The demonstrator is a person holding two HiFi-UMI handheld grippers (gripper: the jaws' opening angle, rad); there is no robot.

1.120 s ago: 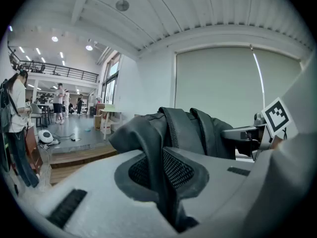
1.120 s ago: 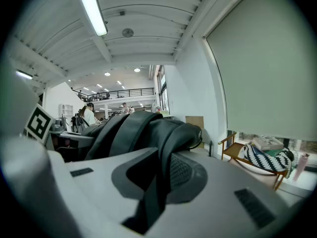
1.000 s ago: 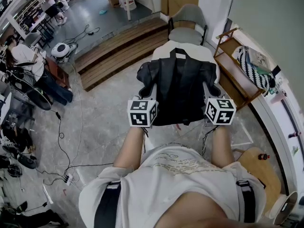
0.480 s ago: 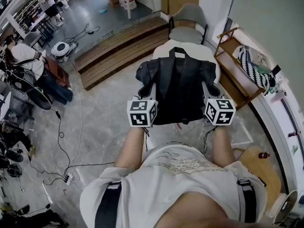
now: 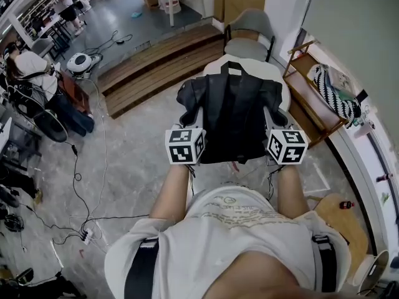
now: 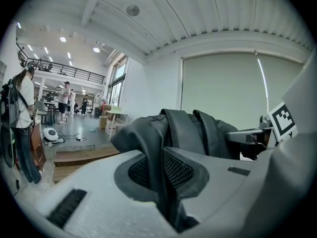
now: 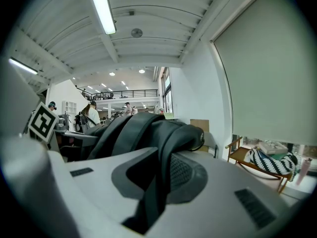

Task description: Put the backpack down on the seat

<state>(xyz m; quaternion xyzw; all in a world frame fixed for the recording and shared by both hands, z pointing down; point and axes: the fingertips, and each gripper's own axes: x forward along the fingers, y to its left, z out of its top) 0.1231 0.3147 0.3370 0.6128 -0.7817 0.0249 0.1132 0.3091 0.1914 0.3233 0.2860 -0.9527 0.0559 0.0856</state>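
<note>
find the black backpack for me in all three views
Head view: black fabric backpack at upper centre, overlapping the white padded seat.
Left gripper view: centre, its fabric clamped in the left claw.
Right gripper view: centre-left, its fabric clamped in the right claw.
Shared landmark: pale green roller blind, top right in the head view, right side in both gripper views.

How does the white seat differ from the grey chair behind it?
The white seat is pale and mostly hidden under the black backpack; the grey chair is darker, with black arms, and holds nothing. The white seat stands nearer the camera, the grey chair beyond it.
</note>
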